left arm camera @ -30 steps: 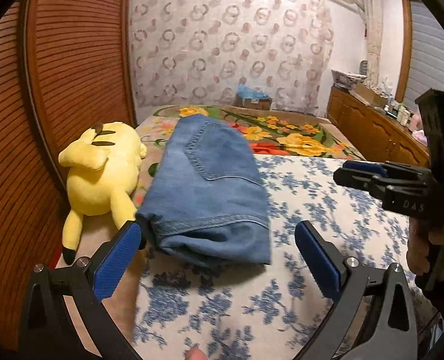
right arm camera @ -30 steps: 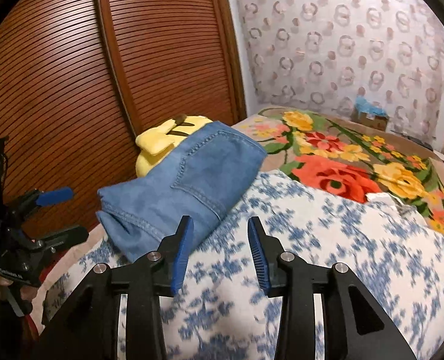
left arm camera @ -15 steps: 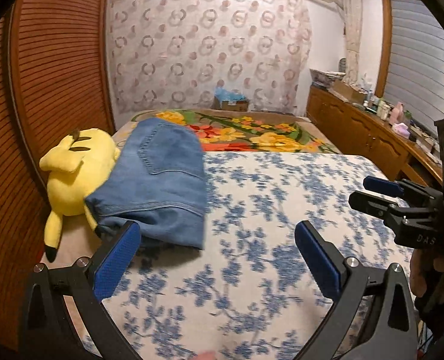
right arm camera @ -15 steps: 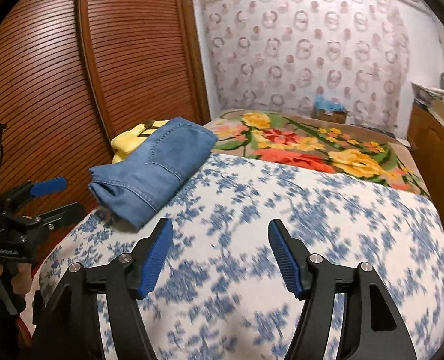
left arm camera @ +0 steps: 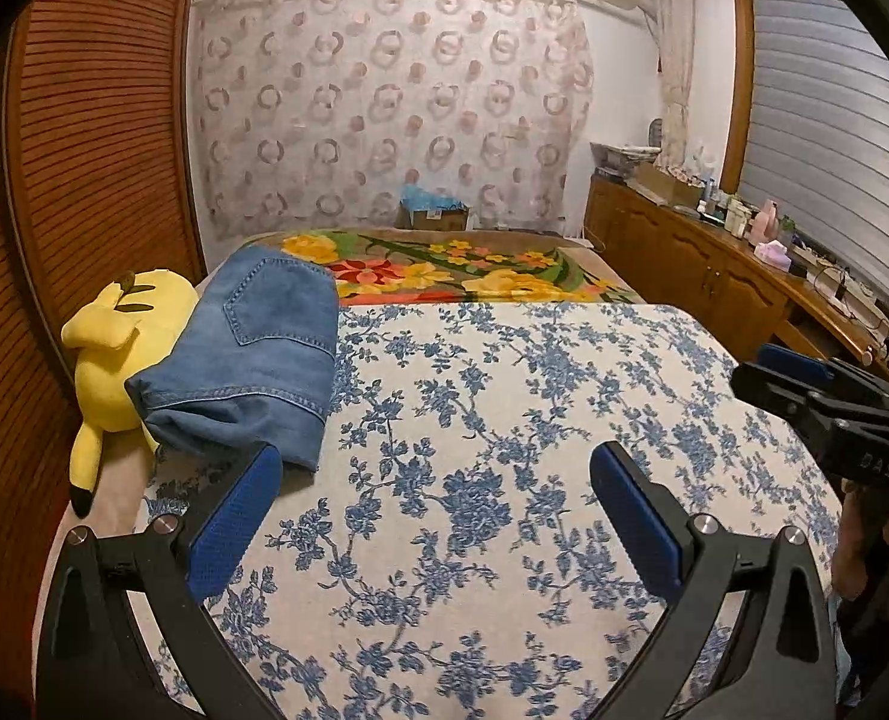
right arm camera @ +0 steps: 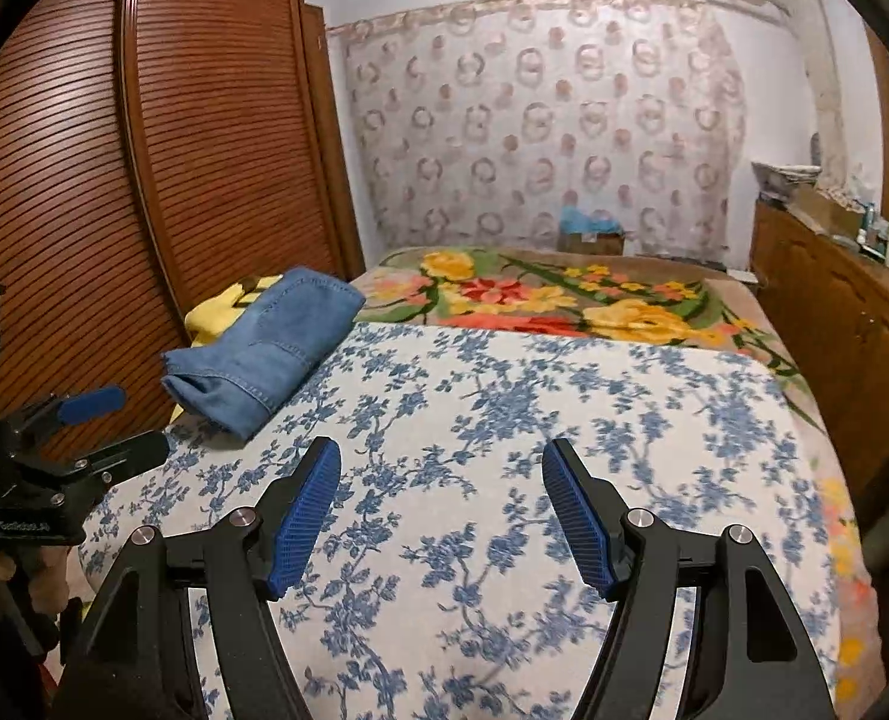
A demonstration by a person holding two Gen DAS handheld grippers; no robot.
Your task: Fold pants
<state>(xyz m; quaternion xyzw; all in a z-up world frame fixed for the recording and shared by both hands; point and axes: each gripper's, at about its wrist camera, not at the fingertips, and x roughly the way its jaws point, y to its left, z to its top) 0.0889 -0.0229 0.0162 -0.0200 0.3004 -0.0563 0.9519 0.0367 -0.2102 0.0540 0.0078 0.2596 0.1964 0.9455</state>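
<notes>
Folded blue denim pants [left arm camera: 252, 354] [right arm camera: 270, 348] lie as a compact bundle at the left side of the bed, a back pocket facing up. My left gripper [left arm camera: 435, 483] hangs open over the blue-flowered cover, just right of and nearer than the bundle, nothing between its blue pads. My right gripper [right arm camera: 441, 480] is open too, empty, over the middle of the cover and well clear of the pants. Each gripper shows in the other's view: the right one [left arm camera: 804, 378] at the right edge, the left one [right arm camera: 102, 426] at the left edge.
A yellow plush toy [left arm camera: 114, 354] lies against the pants by the slatted wooden wardrobe doors [right arm camera: 144, 180]. A bright floral blanket [left arm camera: 462, 270] covers the bed's far end. A wooden sideboard [left arm camera: 714, 276] with small items runs along the right wall. A hand [left arm camera: 858, 546] holds the right gripper.
Both grippers have pulled back from the pants toward the near right, so the bundle looks smaller and farther left. The right gripper's jaws have spread from narrow to wide.
</notes>
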